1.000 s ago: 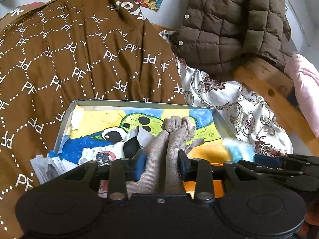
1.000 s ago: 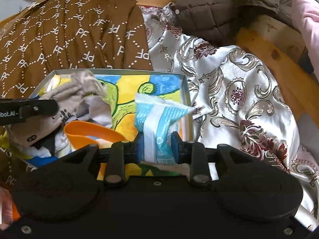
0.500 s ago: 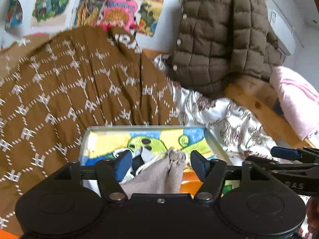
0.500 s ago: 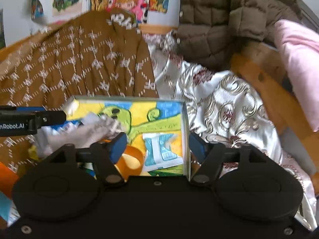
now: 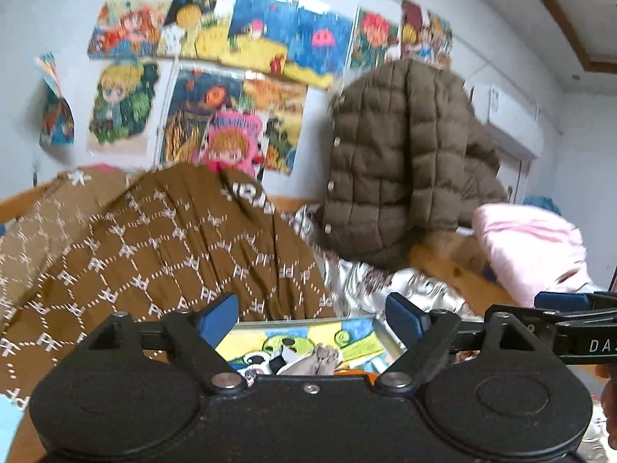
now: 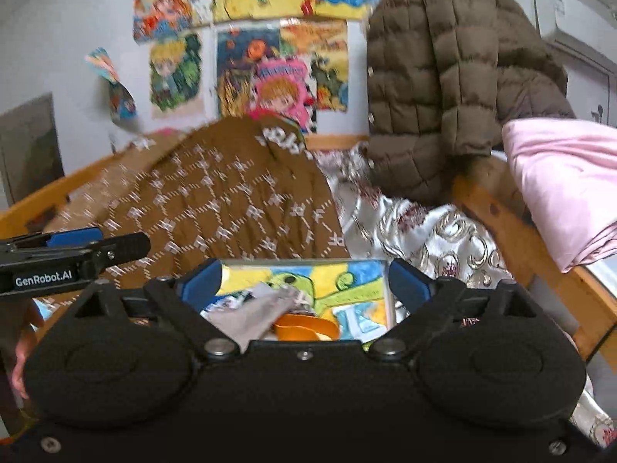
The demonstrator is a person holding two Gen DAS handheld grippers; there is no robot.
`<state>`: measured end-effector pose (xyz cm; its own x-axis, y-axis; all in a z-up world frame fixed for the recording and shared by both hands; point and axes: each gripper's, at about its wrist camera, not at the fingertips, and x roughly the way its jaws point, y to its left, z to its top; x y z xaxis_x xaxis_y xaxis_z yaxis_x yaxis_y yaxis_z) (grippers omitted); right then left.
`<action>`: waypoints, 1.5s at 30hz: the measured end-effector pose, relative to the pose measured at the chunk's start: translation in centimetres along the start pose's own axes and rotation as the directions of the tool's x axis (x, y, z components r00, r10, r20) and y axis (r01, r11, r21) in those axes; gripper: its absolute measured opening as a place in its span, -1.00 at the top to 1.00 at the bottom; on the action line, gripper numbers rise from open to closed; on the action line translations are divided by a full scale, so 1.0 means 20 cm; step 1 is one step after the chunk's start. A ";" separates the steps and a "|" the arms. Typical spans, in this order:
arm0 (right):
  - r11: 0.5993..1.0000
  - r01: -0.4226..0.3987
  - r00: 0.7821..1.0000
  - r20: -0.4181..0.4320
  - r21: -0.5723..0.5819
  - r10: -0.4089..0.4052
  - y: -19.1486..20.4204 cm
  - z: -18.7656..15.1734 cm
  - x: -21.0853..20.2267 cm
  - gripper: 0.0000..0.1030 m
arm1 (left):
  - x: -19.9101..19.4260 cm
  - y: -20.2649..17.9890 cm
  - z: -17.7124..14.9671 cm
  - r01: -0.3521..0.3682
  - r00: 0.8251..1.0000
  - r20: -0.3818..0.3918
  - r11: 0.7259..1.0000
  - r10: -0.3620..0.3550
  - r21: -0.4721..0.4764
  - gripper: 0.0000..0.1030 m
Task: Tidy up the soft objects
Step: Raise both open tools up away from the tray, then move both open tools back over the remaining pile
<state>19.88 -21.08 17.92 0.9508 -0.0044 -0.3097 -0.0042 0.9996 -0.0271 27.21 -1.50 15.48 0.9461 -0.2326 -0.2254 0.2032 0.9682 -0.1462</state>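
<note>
Soft even daylight, strong motion blur throughout, fisheye bending at edges.

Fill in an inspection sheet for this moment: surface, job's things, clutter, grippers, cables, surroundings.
Surface: bed with a silver patterned sheet and a brown PF-print cloth spread over its left part.
Job's things: box with a cartoon-painted floor holds a grey sock, an orange piece and a blue-white packet.
Clutter: folded pink fabric on the wooden bed frame.
Grippers: left gripper and right gripper have both just been opening; jaws wide, nothing between them, both above the box.
Cables: nothing seen.
Surroundings: brown quilted jacket hanging at the wall, drawings pinned up, air conditioner at right.
</note>
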 end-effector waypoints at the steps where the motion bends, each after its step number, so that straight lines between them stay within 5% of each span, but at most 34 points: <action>1: 1.000 -0.003 1.000 0.015 0.003 0.003 0.01 0.00 -0.06 -0.83 | -0.07 -0.01 0.01 -0.006 1.000 0.017 1.000 0.005 0.005 -0.75; 7: 0.999 0.000 0.996 0.091 0.032 -0.003 0.04 -0.02 -0.40 -0.97 | -0.38 -0.06 -0.02 -0.024 0.998 0.051 0.999 0.023 0.022 -0.96; 23: 1.000 0.004 0.993 0.114 0.010 -0.005 0.20 -0.47 -1.07 -0.99 | -1.01 -0.13 -0.37 -0.055 0.998 0.031 0.998 0.054 0.007 -0.98; 31: 0.999 0.018 0.997 0.077 0.046 -0.022 0.22 -0.74 -1.21 -0.99 | -1.14 -0.11 -0.57 -0.037 0.997 -0.059 0.999 0.039 0.037 -0.98; 45: 0.994 0.076 0.997 -0.005 0.074 -0.075 0.27 -0.93 -1.12 -0.99 | -1.18 -0.07 -0.83 -0.131 0.975 -0.162 0.984 0.150 0.122 -0.98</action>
<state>-7.22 -16.02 7.12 0.9467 -0.0800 -0.3119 0.0908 0.9957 0.0200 0.43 1.15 4.97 0.9123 -0.0969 -0.3978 0.1070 0.9943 0.0031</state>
